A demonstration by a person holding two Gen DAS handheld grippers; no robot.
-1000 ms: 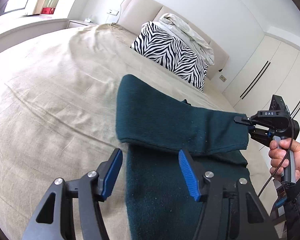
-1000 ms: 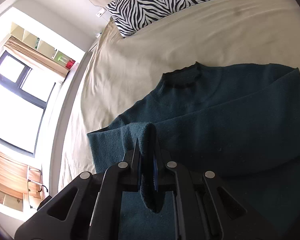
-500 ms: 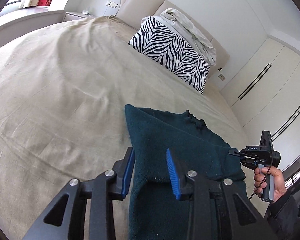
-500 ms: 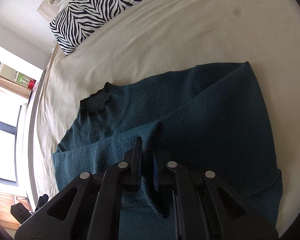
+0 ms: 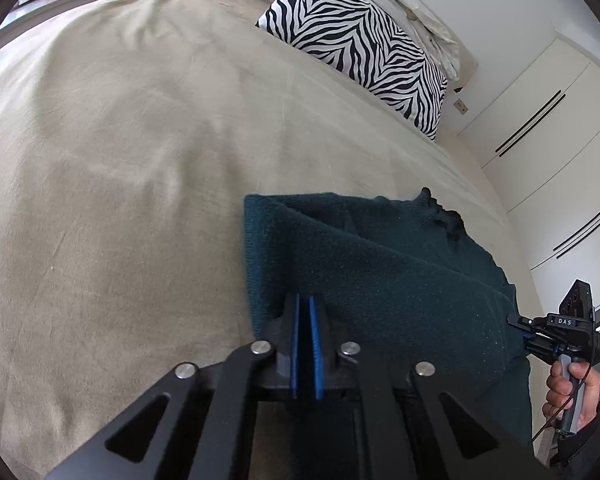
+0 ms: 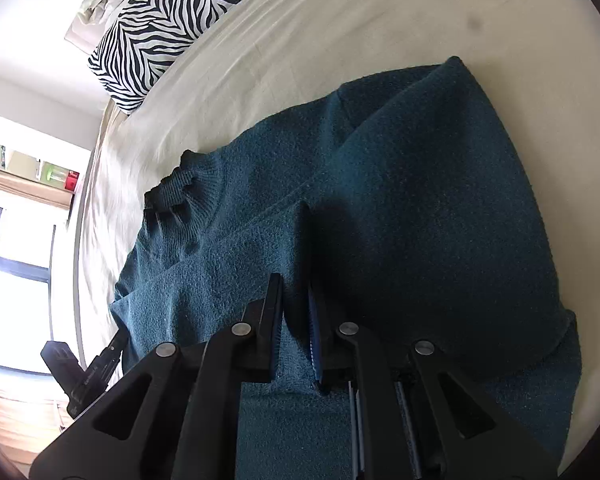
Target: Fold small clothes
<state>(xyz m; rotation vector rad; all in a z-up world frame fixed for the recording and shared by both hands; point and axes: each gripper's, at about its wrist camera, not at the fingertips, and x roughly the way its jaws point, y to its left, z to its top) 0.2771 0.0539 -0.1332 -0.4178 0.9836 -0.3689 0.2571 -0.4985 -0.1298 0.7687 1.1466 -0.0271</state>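
Observation:
A dark teal knit sweater (image 5: 380, 264) lies on the beige bed sheet (image 5: 120, 168), its sleeve folded across the body. My left gripper (image 5: 305, 304) is shut at the sweater's near left edge, its blue pads together on the folded fabric. In the right wrist view the sweater (image 6: 420, 200) fills the middle, collar (image 6: 172, 192) to the left. My right gripper (image 6: 296, 292) is shut on a ridge of the sleeve cloth pinched between its fingers. The right gripper also shows in the left wrist view (image 5: 518, 326) at the sweater's right edge.
A zebra-print pillow (image 5: 360, 44) and a crumpled pale blanket (image 5: 412, 4) lie at the head of the bed. White wardrobe doors (image 5: 548, 128) stand at the right. A window (image 6: 12, 240) is at the left of the right wrist view.
My left gripper went from wide open to shut on the sweater's left edge. The right gripper carried the sleeve across the body and lowered; both views moved closer to the sweater.

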